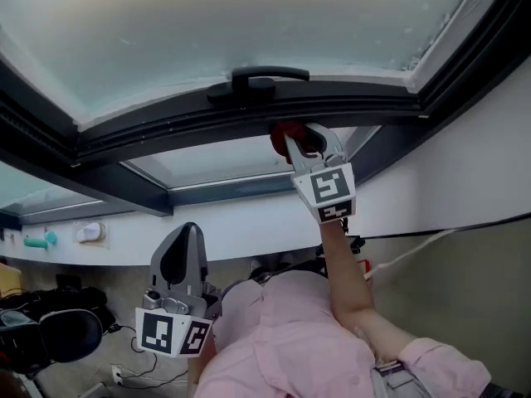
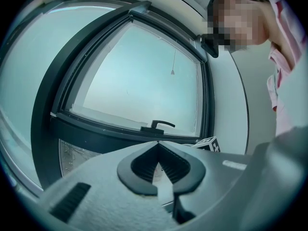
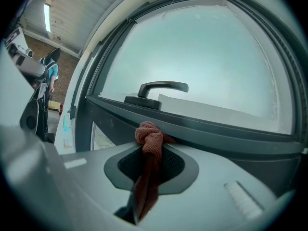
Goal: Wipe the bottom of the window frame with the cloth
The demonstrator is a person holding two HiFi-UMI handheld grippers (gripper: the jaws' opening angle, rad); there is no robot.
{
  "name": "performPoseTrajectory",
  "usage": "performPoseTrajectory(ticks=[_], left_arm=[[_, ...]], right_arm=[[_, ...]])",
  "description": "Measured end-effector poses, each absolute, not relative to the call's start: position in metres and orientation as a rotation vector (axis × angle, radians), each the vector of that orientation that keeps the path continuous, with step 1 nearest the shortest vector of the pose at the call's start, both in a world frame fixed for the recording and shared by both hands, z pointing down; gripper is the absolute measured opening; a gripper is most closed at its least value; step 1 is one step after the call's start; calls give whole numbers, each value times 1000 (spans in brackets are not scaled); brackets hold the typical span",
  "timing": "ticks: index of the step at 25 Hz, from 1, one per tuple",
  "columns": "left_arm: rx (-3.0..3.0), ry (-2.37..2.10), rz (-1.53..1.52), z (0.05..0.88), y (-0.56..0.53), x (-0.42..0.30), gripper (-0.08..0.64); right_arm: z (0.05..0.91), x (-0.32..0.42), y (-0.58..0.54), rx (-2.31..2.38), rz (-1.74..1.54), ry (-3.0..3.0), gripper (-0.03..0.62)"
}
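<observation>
My right gripper (image 1: 309,143) is clamped on the red cloth (image 3: 148,137), bunched end against the dark bottom rail of the window frame (image 1: 166,131), just below the handle (image 1: 264,76); my left gripper (image 1: 187,232) sits low, jaws together, empty

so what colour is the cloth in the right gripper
Dull red, a rusty tone: the cloth shows best in the right gripper view.

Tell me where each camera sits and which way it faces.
Head view: on the head, looking down at the frame, left claw, right claw and arm.
Left gripper view: on the left claw, facing the window; shut jaws and shirt show.
Right gripper view: on the right claw, facing the frame; jaws hold the cloth.
All share the handle.
</observation>
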State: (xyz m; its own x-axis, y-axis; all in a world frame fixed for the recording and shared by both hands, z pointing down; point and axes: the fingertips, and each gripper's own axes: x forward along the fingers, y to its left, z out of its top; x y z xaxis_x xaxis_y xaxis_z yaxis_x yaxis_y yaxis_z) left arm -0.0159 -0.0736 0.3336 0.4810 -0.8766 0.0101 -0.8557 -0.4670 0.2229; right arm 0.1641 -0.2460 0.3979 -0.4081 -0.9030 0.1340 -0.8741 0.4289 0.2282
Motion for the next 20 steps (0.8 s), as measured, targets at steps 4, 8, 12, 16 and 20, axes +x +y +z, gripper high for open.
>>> performPoseTrajectory(ticks=[4,8,12,16,20], left_arm=[[2517,-1480,-127,342,-73,-13,1],[2528,-1442,-92,345,-75,-4,2],[2532,-1416,-80,347,-82,-1,0],[2537,-1390,-40,349,-85,3,1],[2558,-1353,-14,351,-89,13,0]], right_arm=[[397,161,-247,1553,-188,-2459,58],[399,169,-245,1583,-173,-2454,58],[401,176,-248,1618,-156,-2446,58],[400,176,-247,1633,-162,-2446,58],[400,183,-245,1645,-162,-2437,58]])
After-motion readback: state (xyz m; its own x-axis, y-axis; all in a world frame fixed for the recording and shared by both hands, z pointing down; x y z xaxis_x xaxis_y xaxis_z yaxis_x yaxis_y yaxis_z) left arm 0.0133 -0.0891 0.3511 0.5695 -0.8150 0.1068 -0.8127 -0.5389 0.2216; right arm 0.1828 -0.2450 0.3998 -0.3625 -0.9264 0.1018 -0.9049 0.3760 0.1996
